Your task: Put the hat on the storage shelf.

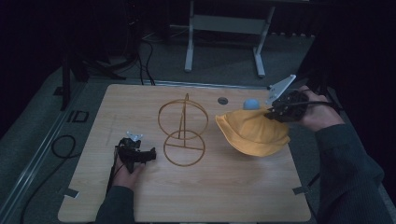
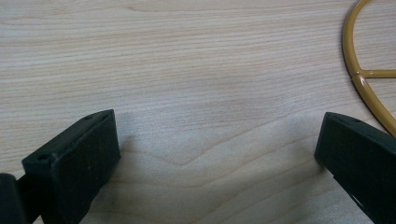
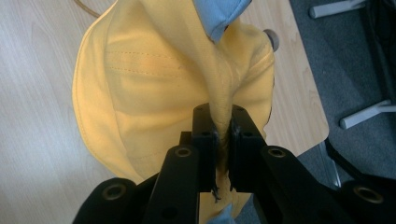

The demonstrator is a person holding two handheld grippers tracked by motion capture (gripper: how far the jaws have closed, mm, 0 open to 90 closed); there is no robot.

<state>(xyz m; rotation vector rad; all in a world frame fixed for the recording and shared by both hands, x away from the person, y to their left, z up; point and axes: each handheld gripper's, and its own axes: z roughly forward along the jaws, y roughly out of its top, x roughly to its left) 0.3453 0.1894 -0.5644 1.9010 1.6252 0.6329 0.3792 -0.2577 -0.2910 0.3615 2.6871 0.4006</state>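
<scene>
My right gripper (image 3: 223,135) is clamped on a fold of the yellow hat (image 1: 252,133) (blue lining showing); my left gripper (image 2: 217,154) rests on the table (image 1: 224,186), jaws apart, beside the wire stand (image 1: 183,133).

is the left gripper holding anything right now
No, the left gripper has its jaws wide apart over the bare wooden table, with nothing between them.

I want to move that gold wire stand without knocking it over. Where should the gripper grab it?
Probably the upright post of the gold wire stand, from the near left, where the open left gripper waits. The post is thin and straight, so the jaws can close across it; the flat base ring lies against the table.
</scene>
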